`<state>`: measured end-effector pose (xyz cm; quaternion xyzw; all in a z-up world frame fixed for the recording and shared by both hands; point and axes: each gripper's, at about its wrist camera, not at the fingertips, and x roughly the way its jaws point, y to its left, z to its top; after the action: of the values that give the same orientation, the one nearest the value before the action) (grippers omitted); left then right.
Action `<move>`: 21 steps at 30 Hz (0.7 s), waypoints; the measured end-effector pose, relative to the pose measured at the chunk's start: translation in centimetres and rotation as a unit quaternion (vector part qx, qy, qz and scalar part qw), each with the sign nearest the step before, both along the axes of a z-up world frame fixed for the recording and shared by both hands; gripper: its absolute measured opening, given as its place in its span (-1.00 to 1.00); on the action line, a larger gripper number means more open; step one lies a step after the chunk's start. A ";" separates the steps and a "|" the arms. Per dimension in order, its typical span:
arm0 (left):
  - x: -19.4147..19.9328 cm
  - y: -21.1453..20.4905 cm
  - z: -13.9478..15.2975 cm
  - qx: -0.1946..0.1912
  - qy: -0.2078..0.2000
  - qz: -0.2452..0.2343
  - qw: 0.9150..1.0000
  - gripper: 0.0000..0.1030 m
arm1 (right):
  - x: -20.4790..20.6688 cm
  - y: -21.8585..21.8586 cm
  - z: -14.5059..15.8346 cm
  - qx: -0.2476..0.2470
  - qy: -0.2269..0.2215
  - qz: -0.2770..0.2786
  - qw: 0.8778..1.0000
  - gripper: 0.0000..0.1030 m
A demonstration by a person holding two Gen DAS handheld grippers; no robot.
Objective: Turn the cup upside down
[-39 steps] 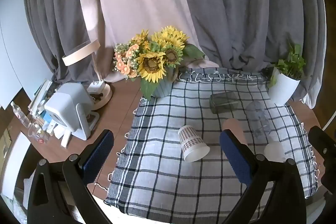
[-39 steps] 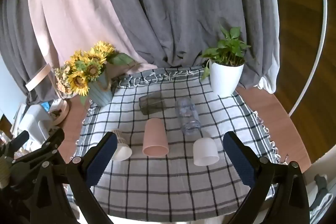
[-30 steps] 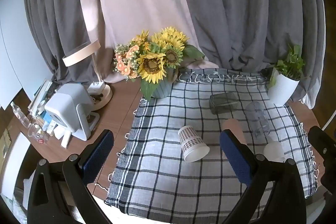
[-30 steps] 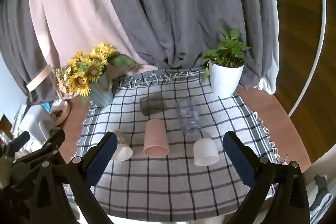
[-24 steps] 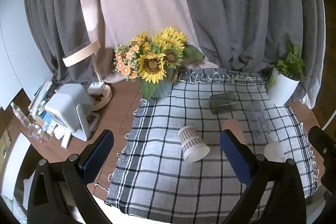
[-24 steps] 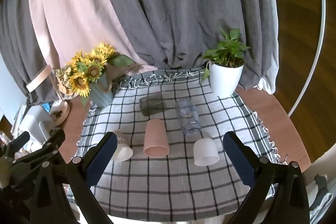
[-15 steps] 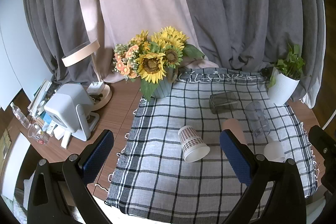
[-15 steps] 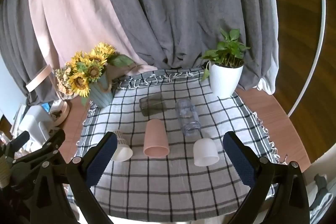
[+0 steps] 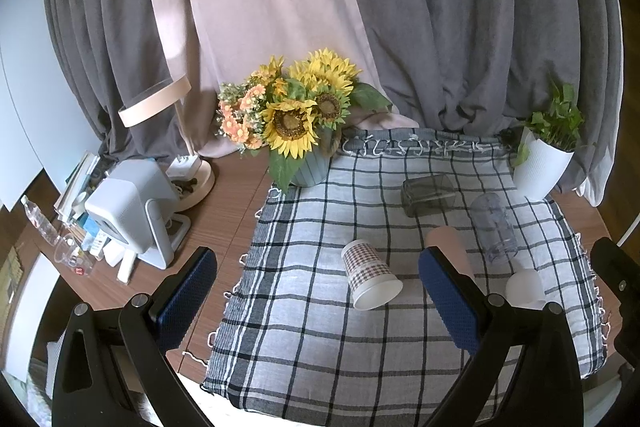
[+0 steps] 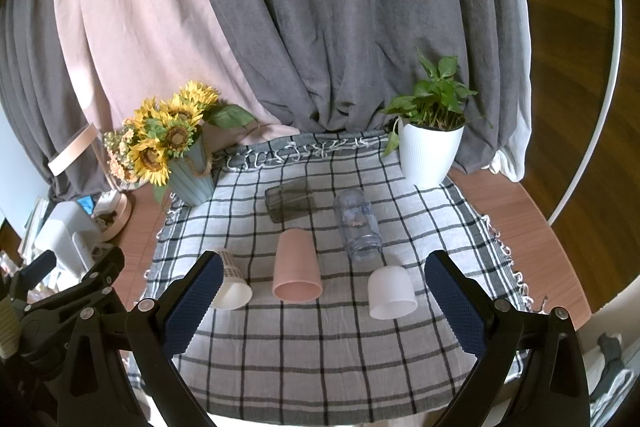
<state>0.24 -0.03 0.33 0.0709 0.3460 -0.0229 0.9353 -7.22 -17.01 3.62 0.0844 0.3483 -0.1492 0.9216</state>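
Observation:
Several cups lie on their sides on a checked cloth (image 10: 320, 355). A plaid paper cup (image 9: 370, 279) lies at the left, mouth toward me; it also shows in the right wrist view (image 10: 232, 287). A pink cup (image 10: 297, 271), a white cup (image 10: 391, 291), a clear cup (image 10: 358, 225) and a dark glass cup (image 10: 290, 199) lie beside and behind it. My left gripper (image 9: 318, 291) is open and empty above the cloth's near edge. My right gripper (image 10: 320, 301) is open and empty, held back from the cups.
A sunflower vase (image 9: 306, 163) stands at the cloth's back left. A white potted plant (image 10: 430, 151) stands at the back right. A white device (image 9: 128, 211) and a lamp (image 9: 160, 103) sit on the wooden table to the left. Curtains hang behind.

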 end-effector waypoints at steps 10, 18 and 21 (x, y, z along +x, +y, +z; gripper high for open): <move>0.1 0.1 -0.3 0.000 0.001 0.000 1.000 1.00 | 0.2 0.1 -0.1 0.000 0.000 0.000 1.000 0.97; 0.1 0.2 -0.4 0.000 0.002 0.000 1.000 1.00 | 0.4 0.0 -0.1 -0.001 0.000 -0.001 1.000 0.97; 0.1 0.1 -0.4 0.001 0.002 0.000 1.000 1.00 | 0.5 -0.2 0.0 -0.001 0.000 -0.001 1.000 0.97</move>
<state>0.37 0.11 -0.07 0.0715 0.3478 -0.0225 0.9346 -6.76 -17.16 3.61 0.0842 0.3483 -0.1509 0.9213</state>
